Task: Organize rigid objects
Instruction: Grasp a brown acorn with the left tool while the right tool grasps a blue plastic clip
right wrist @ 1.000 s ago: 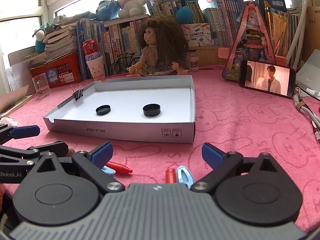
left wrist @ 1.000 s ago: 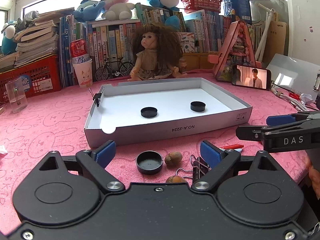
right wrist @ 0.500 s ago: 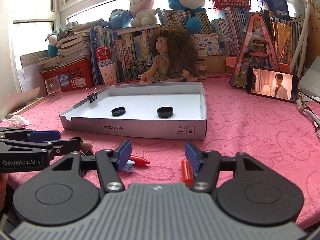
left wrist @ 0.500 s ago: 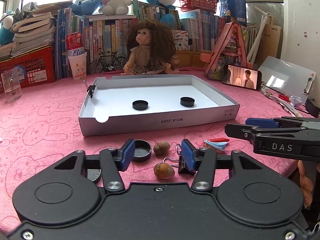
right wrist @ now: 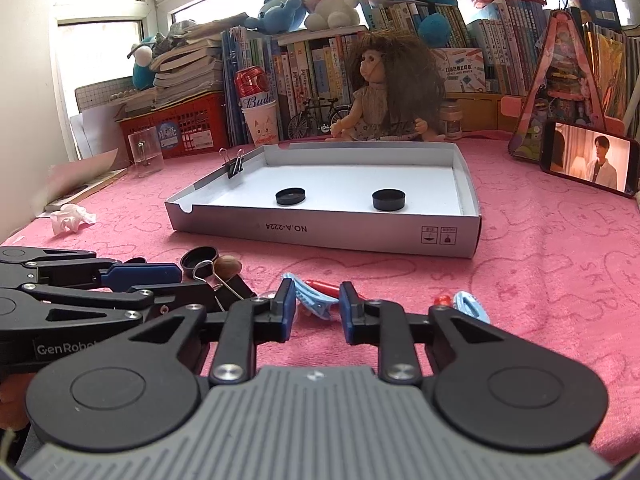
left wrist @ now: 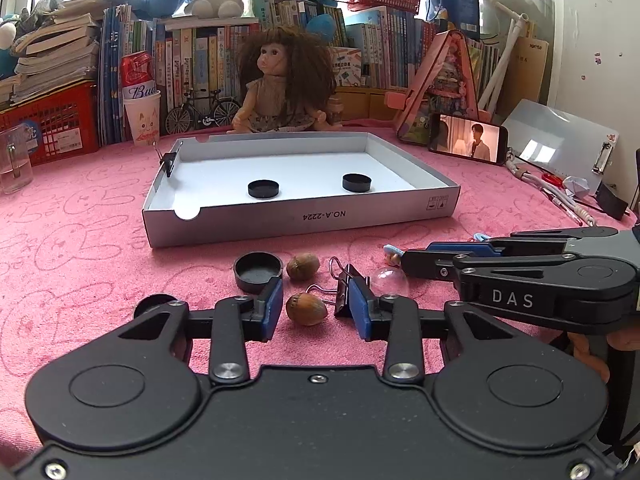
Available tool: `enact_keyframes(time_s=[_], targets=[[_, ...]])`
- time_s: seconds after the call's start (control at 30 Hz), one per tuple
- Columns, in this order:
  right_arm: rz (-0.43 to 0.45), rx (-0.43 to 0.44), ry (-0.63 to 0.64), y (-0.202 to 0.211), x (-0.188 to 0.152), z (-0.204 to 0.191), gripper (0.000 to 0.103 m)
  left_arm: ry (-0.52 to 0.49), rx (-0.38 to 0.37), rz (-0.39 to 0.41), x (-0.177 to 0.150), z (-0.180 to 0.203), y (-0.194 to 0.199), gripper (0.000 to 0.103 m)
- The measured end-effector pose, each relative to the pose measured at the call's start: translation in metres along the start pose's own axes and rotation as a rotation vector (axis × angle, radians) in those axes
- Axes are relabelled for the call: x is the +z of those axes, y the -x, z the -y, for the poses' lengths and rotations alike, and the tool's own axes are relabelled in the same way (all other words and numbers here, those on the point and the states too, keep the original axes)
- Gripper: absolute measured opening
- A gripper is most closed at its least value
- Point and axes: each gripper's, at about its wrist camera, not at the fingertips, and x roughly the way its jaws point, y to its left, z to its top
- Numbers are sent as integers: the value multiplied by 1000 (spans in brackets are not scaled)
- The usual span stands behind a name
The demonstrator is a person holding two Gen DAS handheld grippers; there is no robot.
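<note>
Nuts, caps and clips wait on the pink cloth in front of your grippers.

Between the blue pads of your left gripper (left wrist: 316,312) lies a brown ridged nut (left wrist: 306,309), with gaps on both sides, so the jaws stand partly open and grip nothing. A second brown nut (left wrist: 303,266) sits just beyond it, beside an upturned black round cap (left wrist: 258,272); a black binder clip (left wrist: 345,289) rests by the right pad, next to a clear plastic dome (left wrist: 389,281). Your right gripper (right wrist: 316,313) is also partly open and holds nothing, with a light blue hair clip (right wrist: 312,298) and a red crayon-like stick (right wrist: 325,286) just ahead of it. Farther back, the shallow white cardboard tray (left wrist: 304,220) holds two black caps (left wrist: 263,189), well apart.
</note>
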Motion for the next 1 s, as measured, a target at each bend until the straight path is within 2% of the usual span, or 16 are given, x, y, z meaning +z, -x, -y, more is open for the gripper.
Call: enact_keyframes(time_s=[0.33, 0.37, 0.47, 0.67, 1.0], targets=[[-14, 14, -54, -13, 3, 8, 34, -8, -13, -18, -3, 3, -8, 39], [-13, 13, -55, -14, 3, 8, 36, -10, -12, -16, -3, 3, -8, 39], [-5, -1, -50, -16, 4, 7, 49, -6, -6, -13, -3, 3, -7, 37], [10, -60, 42, -20, 3, -5, 52, -6, 26, -10, 0, -1, -5, 36], [23, -76, 89, -19, -1, -10, 55, -15, 38, -11, -1, -1, 1, 36]])
